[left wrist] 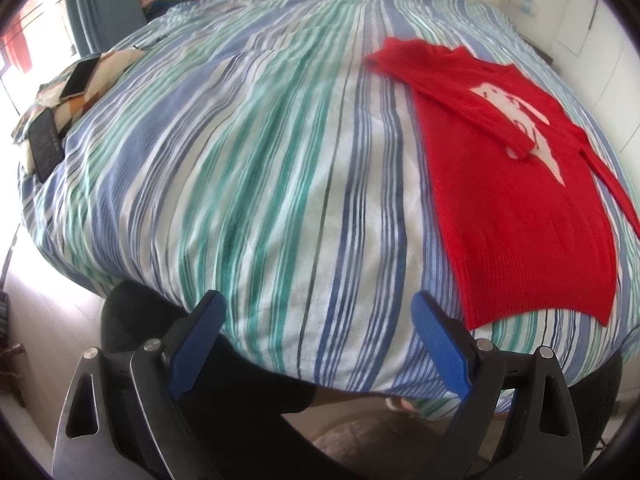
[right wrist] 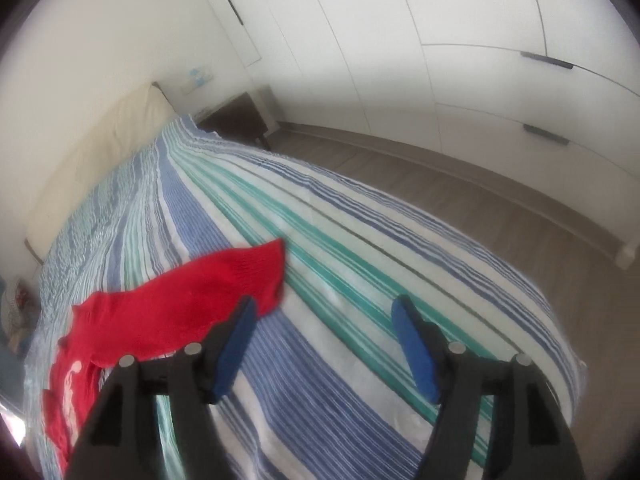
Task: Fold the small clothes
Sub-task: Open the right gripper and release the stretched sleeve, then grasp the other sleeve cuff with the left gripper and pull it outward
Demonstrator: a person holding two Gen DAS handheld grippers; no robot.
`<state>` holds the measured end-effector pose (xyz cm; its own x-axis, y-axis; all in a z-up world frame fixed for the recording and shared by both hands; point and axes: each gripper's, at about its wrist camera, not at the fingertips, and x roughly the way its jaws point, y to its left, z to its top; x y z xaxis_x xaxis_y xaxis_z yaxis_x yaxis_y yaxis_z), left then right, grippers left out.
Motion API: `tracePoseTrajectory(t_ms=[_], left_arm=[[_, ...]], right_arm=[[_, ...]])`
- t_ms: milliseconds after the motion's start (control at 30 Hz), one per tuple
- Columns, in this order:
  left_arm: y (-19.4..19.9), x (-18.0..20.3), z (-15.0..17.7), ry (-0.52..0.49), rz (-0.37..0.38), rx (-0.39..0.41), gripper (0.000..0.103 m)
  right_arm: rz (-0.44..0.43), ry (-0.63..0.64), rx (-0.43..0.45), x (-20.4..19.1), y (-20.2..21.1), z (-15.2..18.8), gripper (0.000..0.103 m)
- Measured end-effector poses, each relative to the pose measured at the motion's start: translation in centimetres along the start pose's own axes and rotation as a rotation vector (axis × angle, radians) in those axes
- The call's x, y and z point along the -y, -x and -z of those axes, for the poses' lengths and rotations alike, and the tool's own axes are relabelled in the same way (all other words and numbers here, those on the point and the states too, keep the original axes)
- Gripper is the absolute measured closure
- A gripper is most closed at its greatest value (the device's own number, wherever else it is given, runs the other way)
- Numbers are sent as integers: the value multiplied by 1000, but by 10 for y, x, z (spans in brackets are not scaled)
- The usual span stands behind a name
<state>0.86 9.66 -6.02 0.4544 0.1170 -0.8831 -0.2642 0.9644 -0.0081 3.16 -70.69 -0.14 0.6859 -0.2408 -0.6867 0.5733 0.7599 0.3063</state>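
In the left wrist view, two phones lie on a patterned cushion (left wrist: 86,92) at the far left edge of the bed (left wrist: 248,184) — a pale one (left wrist: 80,77) higher up and a dark one (left wrist: 46,144) just below it. The striped cover, blue, green and white, fills the middle of the frame. At the bottom centre the left gripper (left wrist: 318,312) hangs over the near edge of the bed with its blue-padded fingers spread wide, nothing between them. To the right lies the red sweater (left wrist: 520,208), spread flat on the cover with its white front design facing up; one sleeve is folded across the chest, the other runs off along the right edge of the frame. Its ribbed hem is near the bottom right.

In the right wrist view, the same sweater (right wrist: 160,320) sits in the lower left, one red sleeve end reaching toward the middle of the frame — it lies behind the left finger of the right gripper (right wrist: 324,308). That gripper is also wide open and empty, poised above the striped cover. White wardrobe doors (right wrist: 460,60) and wood floor (right wrist: 500,232) take up the upper right.
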Motion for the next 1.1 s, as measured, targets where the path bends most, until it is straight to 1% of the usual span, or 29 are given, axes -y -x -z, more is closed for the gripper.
tracePoseTrajectory(t_ms=[133,267,467,533,600,633,700,767,800,867,933,967,1000,1067,1100], left_arm=[[2,2,-4,-9,2,14,8],[10,6,-11,-31,4,45,8],[24,15,-30,-79,8,103,8],[34,18,-42,-103,13,142,8],[49,17,-59,-113,13,206,8],[57,14,-69,-100,22,242,8],[68,10,-91,-62,67,289,6],[71,19,-113,-63,125,297,6],[70,30,-121,-94,152,291,6],[61,64,-132,-211,192,275,5],[41,110,-134,-402,231,234,4],[27,133,-133,-493,238,208,4],[12,153,-131,-571,225,182,4],[-23,187,-129,-688,138,136,5],[-38,199,-128,-734,114,116,5]], right_arm=[[-32,6,33,2,35,17,34],[-90,10,31,-10,58,35,33],[-181,108,-4,-53,74,66,32],[-217,157,-20,-72,77,80,32],[-252,206,-32,-90,81,93,32],[-269,225,-40,-99,83,100,32],[-306,255,-62,-116,86,114,32],[-346,289,-85,-130,88,127,32],[-361,307,-92,-137,90,134,32],[-381,340,-101,-148,91,145,32],[-397,361,-113,-157,92,154,32],[-405,365,-123,-160,91,158,32],[-415,365,-135,-163,91,161,32],[-433,363,-154,-168,91,166,32],[-440,367,-157,-169,93,168,32]])
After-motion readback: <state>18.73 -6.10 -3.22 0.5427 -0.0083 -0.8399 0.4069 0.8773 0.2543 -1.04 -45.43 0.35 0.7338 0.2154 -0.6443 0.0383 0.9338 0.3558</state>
